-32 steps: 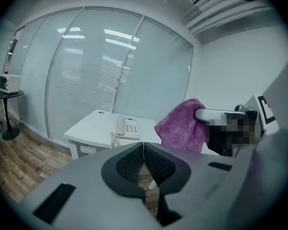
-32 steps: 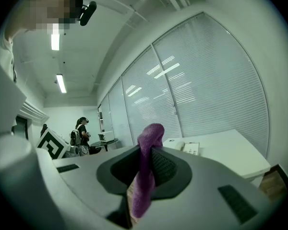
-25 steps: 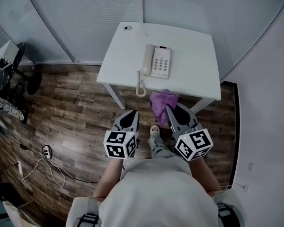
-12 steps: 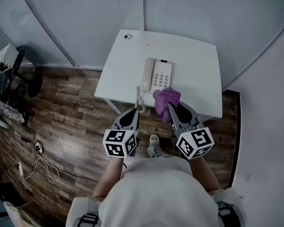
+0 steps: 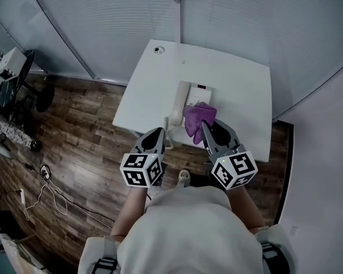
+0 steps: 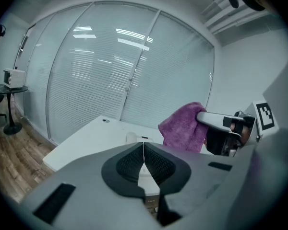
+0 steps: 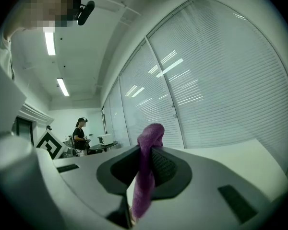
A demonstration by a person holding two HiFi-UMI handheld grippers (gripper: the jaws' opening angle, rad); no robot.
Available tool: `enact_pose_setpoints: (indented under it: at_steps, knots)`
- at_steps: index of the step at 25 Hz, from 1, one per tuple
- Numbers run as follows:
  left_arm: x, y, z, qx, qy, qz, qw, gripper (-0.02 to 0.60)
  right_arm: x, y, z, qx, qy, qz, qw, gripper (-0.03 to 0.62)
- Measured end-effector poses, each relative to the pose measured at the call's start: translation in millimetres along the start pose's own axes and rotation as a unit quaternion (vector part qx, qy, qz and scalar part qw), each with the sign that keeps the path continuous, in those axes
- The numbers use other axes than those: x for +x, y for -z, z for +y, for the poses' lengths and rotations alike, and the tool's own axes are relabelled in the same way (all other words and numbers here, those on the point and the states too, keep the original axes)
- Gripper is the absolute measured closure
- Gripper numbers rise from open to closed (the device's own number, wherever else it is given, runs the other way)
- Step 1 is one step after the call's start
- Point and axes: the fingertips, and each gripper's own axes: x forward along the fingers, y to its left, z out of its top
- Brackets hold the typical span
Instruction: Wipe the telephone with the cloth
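A cream telephone (image 5: 183,100) lies on a small white table (image 5: 240,90), its coiled cord (image 5: 168,123) hanging at the near edge. My right gripper (image 5: 203,125) is shut on a purple cloth (image 5: 197,116), which hangs over the phone's keypad side. In the right gripper view the cloth (image 7: 146,171) is pinched between the jaws. My left gripper (image 5: 160,132) is shut and empty, just short of the table's near edge, left of the cloth. The left gripper view shows its closed jaws, the phone (image 6: 134,138) beyond them and the cloth (image 6: 182,126) at right.
Glass walls with blinds (image 5: 120,10) stand behind the table. Wooden floor (image 5: 74,130) at left holds cables (image 5: 46,193) and a stand with equipment (image 5: 14,67). Another person (image 7: 79,134) stands far off in the right gripper view. A small round fitting (image 5: 158,50) sits at the table's far left corner.
Both grippers have come closer to the table. The cloth has moved from below the table's near edge to over the telephone. The left gripper stays shut.
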Motion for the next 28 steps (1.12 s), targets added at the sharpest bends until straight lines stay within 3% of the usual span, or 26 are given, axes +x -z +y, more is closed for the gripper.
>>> enact_pose_setpoints:
  at_steps: [20,28]
  knots:
    - [55.4,-20.5,17.2,-0.019,-0.044,-0.003,0.9988,0.56,61.5,-6.6,-66.5,-0.009,-0.02,0.009,1.0,0.534]
    - [76.3,-26.1,31.8,-0.014,-0.028,0.008,0.9995,0.56,97.2,0.1,-83.5,-0.026,0.0,0.018,0.999,0.534]
